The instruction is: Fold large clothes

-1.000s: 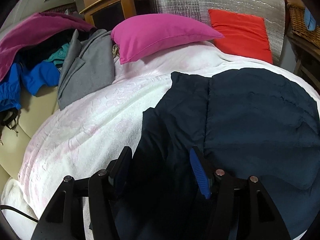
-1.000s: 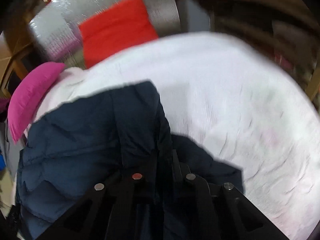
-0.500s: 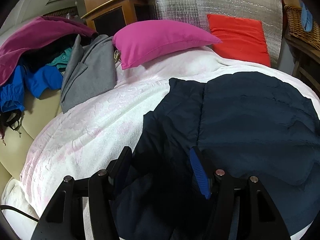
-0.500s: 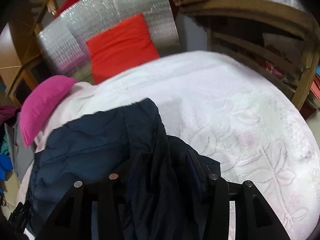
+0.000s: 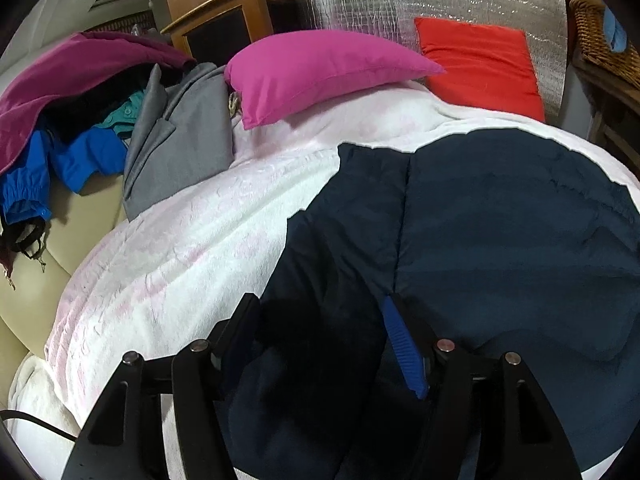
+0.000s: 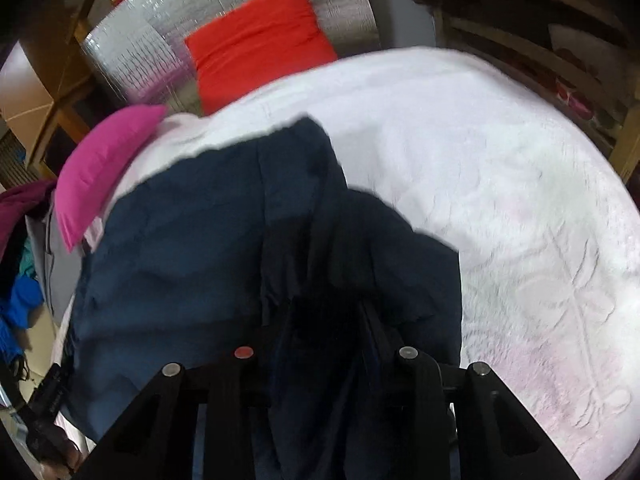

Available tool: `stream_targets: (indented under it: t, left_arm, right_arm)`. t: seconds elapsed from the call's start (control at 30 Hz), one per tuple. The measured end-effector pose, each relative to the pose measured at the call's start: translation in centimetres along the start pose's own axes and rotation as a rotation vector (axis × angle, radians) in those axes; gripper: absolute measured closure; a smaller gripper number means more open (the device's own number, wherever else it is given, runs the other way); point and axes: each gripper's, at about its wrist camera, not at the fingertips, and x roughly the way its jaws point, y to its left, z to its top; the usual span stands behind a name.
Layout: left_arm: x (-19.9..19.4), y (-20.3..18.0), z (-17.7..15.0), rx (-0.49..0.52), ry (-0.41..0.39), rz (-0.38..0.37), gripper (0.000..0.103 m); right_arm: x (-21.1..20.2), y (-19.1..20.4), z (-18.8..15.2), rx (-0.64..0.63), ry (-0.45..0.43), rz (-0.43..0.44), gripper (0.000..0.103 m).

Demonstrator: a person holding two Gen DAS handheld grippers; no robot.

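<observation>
A large navy padded jacket [image 5: 500, 240] lies spread on a white blanket [image 5: 180, 260]. My left gripper [image 5: 324, 320] sits at its near left edge. A thick dark fold of the jacket fills the gap between its black finger and blue-padded finger [image 5: 400, 340], which hold it. In the right wrist view the jacket [image 6: 180, 240] runs left of a bunched fold rising into my right gripper [image 6: 326, 320]. Its jaws are closing on that fold, and the fingertips are buried in dark cloth.
A pink pillow [image 5: 320, 72] and a red cushion [image 5: 480, 64] lie at the head end against silver foil. A grey coat [image 5: 176, 140] and blue and magenta clothes [image 5: 80, 156] are heaped at the left. Wooden rails [image 6: 520, 20] border the blanket [image 6: 500, 180] on the right.
The right gripper's fingers spread apart from fully shut, then narrowed again around a jacket fold, and the gripper shifted and rose a little. The left gripper kept its place and hold.
</observation>
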Motion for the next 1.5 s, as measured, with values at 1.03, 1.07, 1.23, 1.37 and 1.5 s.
stream_targets:
  t: [1.03,1.07,1.23,1.37,1.5]
  left_arm:
    - [2.5,2.4,2.2,-0.182,0.031,-0.027,0.036]
    - [2.5,2.4,2.2,-0.181,0.032,-0.030,0.036]
    - [2.3,2.4,2.0,-0.168,0.036,-0.044,0.036]
    - [2.1,2.2,2.0,-0.151,0.029,-0.043,0.036]
    - [1.4,2.4,2.2,-0.171,0.007,-0.050,0.036]
  right_arm:
    - [4.9,13.3,6.5,-0.072,-0.096,0.227,0.064]
    - [5.1,14.3,6.1,-0.084,-0.084,0.259,0.064]
    - [10.3,16.2,4.5,-0.054,0.047,0.231,0.063]
    - [10.9,15.5,4.3,0.026,0.076,0.246,0.063]
    - [9.3,15.7,4.1,0.013,0.065,0.256,0.063]
